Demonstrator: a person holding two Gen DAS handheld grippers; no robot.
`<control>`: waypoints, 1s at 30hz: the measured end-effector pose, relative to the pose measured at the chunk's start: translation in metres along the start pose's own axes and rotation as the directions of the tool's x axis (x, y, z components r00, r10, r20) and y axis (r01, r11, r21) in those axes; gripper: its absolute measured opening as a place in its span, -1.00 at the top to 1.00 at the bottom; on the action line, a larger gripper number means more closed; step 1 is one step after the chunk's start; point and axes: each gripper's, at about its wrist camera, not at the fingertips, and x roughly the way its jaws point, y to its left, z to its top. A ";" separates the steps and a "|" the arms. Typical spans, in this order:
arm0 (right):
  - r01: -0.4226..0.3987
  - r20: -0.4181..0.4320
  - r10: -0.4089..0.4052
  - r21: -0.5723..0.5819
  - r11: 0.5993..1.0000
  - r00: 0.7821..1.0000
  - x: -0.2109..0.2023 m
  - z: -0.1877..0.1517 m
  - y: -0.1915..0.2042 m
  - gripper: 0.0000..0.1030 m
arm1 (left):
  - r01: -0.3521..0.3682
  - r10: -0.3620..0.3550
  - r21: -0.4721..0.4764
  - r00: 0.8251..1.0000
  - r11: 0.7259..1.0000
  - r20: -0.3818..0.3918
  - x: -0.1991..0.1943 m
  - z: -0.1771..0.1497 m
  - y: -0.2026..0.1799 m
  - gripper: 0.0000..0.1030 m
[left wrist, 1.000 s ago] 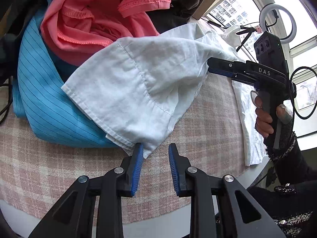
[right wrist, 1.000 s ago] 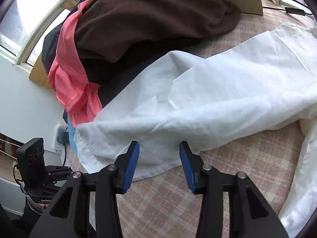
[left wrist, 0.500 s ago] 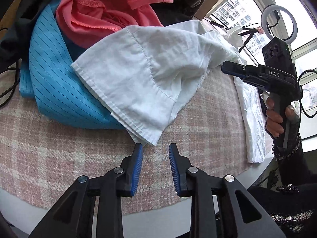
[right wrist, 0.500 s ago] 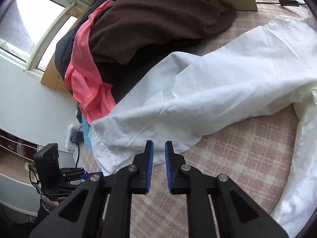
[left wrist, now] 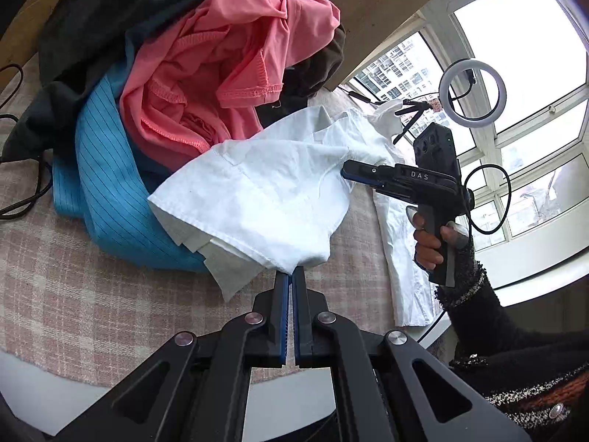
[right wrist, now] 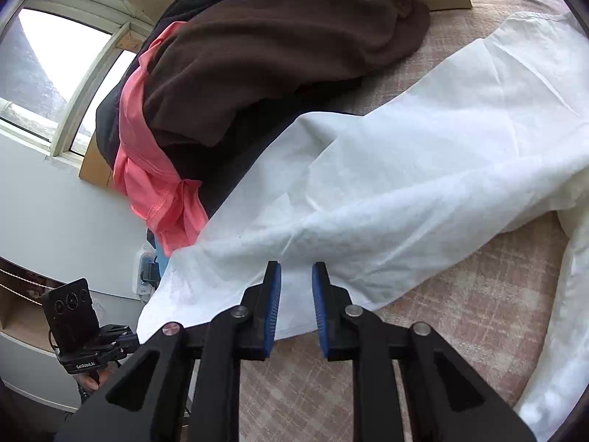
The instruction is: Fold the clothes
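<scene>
A white garment point(left wrist: 265, 191) lies partly spread on the pink plaid tablecloth point(left wrist: 92, 294), its near end leaning on the clothes pile. My left gripper point(left wrist: 291, 276) is shut on the garment's lowest hem corner, which is raised a little off the cloth. In the right wrist view the same white garment point(right wrist: 423, 184) stretches away to the right. My right gripper point(right wrist: 296, 276) is shut on a bunched fold at its near edge. From the left wrist view, the right gripper point(left wrist: 344, 173) pinches the fabric at the garment's right side, with creases radiating from it.
A pile sits behind the garment: a pink top point(left wrist: 221, 73), a blue striped piece point(left wrist: 106, 191), dark clothes point(left wrist: 92, 29) and a brown fleece point(right wrist: 276, 55). A ring light point(left wrist: 472, 92) stands by the window. A black cable point(left wrist: 22, 199) lies at left. The table edge runs close below both grippers.
My left gripper moved in to the hem corner and shut on it, lifting it slightly. My right gripper went from open to shut and now holds a fold of white fabric.
</scene>
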 end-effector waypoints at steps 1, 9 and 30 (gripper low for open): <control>0.050 -0.016 -0.050 -0.020 0.999 0.999 0.000 0.000 0.001 0.64 | -0.021 0.022 0.006 0.999 1.000 -0.027 0.007 -0.003 0.004 0.98; 0.111 -0.084 -0.122 -0.125 0.986 0.989 -0.026 0.001 0.004 0.59 | -0.209 0.213 0.052 0.972 0.977 -0.099 0.028 -0.007 0.011 0.90; 0.126 -0.105 -0.234 -0.599 0.790 0.967 0.000 0.077 0.068 0.12 | -0.293 0.350 0.478 0.936 0.828 -0.032 0.021 0.066 0.014 0.05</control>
